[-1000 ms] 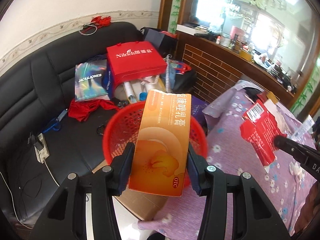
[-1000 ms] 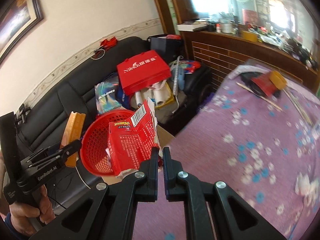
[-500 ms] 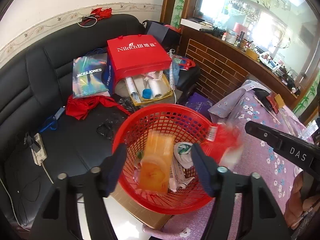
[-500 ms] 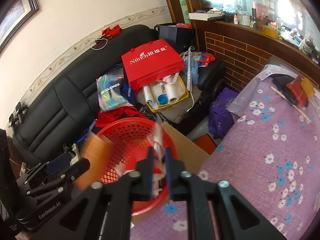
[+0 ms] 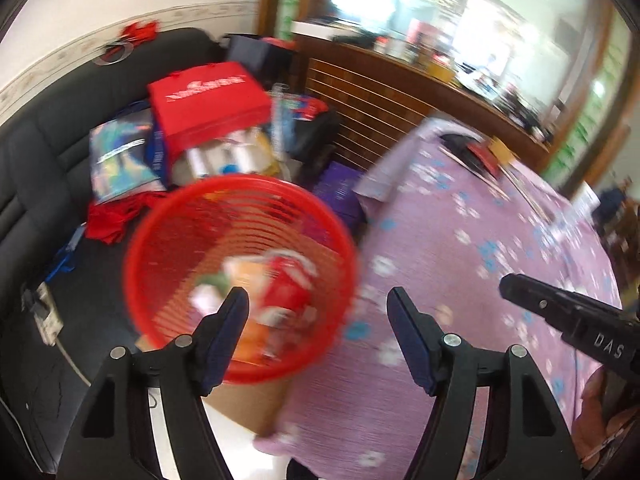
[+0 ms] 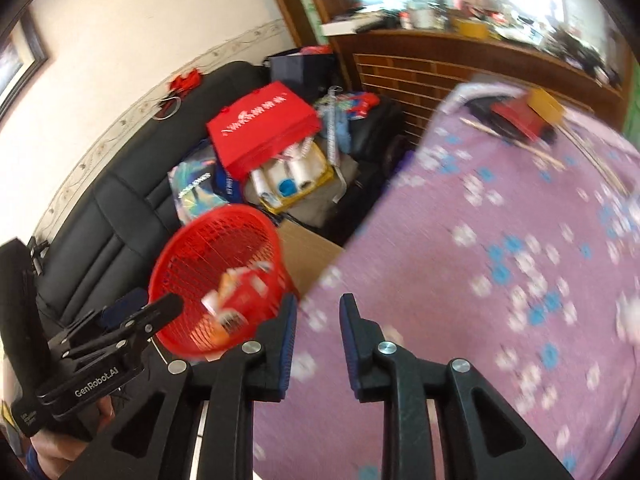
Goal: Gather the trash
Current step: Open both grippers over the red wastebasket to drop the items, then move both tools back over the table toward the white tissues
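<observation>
Left gripper [image 5: 318, 308]: spread wide, nothing held, above the basket [image 5: 160, 216] rim. Right gripper [image 6: 318, 314]: parted narrowly, nothing held, beside the basket. Orange box [image 5: 250, 276] and red packet [image 5: 286, 288] are seen inside the basket.

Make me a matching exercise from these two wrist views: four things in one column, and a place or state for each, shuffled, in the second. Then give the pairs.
Things
1. left gripper
2. red trash basket
3. red gift bag
4. orange box

Places or states
A. lying inside the basket among other trash
B. resting on the black sofa
C. open, holding nothing
D. standing on a cardboard box beside the purple flowered tablecloth

Pairs: 1-C, 2-D, 3-B, 4-A
</observation>
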